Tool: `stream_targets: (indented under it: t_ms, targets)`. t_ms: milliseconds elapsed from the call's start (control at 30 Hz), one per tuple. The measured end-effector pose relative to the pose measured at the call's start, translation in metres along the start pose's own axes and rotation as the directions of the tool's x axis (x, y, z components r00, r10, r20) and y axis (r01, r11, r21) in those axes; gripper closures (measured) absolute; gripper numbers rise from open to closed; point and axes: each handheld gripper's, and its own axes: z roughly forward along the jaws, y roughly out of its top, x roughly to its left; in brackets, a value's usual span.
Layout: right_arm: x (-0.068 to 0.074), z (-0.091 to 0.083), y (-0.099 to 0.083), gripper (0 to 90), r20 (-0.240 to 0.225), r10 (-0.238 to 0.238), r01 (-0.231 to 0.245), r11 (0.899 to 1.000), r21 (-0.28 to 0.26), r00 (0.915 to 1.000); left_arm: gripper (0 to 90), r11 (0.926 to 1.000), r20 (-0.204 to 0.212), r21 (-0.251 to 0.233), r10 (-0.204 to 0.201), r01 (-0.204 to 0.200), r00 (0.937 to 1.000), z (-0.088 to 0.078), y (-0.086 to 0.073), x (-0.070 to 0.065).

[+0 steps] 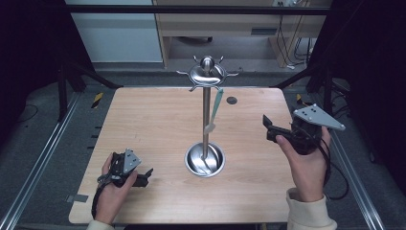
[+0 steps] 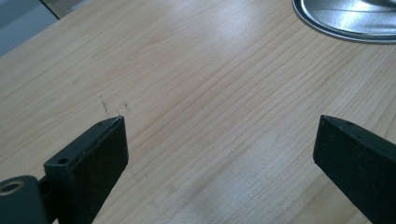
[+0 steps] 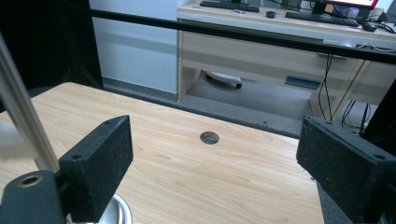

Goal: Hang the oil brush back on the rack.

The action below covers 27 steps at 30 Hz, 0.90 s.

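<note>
Obs.: a pale teal long-handled spoon with a whitish bowl (image 1: 214,111) hangs from a hook of the polished steel utensil stand (image 1: 206,103), w/ round dish base, at counter centre. Spoon hangs beside the pole, bowl end down, above the base.

Right tongs (image 1: 266,127) are well apart from the spoon, jaws wide, nothing between them. Left tongs (image 1: 146,174) rest low on the light wood counter (image 1: 143,120), jaws spread, empty.

Judgement: hanging looks done. Rec.: draw right tongs away level, clear of handle and hook arms, so the spoon doesn't swing off. Keep left tongs parked.
</note>
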Motion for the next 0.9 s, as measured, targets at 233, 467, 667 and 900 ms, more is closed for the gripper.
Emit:
stream_targets:
  t_ms: [233, 467, 667, 900]
  targets:
    - [-0.01, 0.003, -0.006, 8.4, 0.003, 0.01, -0.01, 1.0, 0.018, 0.9999, 2.8, 1.0, 0.0, 0.001, 0.0, 0.0, 1.0, 0.0, 0.0, 0.0]
    - [-0.02, 0.011, -0.016, 7.5, 0.007, 0.019, -0.02, 0.999, 0.042, 0.9998, 2.8, 1.0, -0.001, 0.0, 0.0, 0.0, 1.0, 0.0, 0.0, 0.0]
    - [-0.028, 0.021, -0.028, 9.0, 0.027, 0.021, -0.023, 0.997, 0.078, 0.9994, 2.8, 1.0, -0.002, -0.001, -0.003, 0.003, 1.0, 0.0, 0.0, 0.0]
    - [-0.035, 0.032, -0.044, 9.9, 0.044, 0.012, -0.017, 0.993, 0.119, 0.999, 2.7, 1.0, -0.001, -0.001, -0.002, 0.002, 1.0, 0.0, 0.0, 0.0]
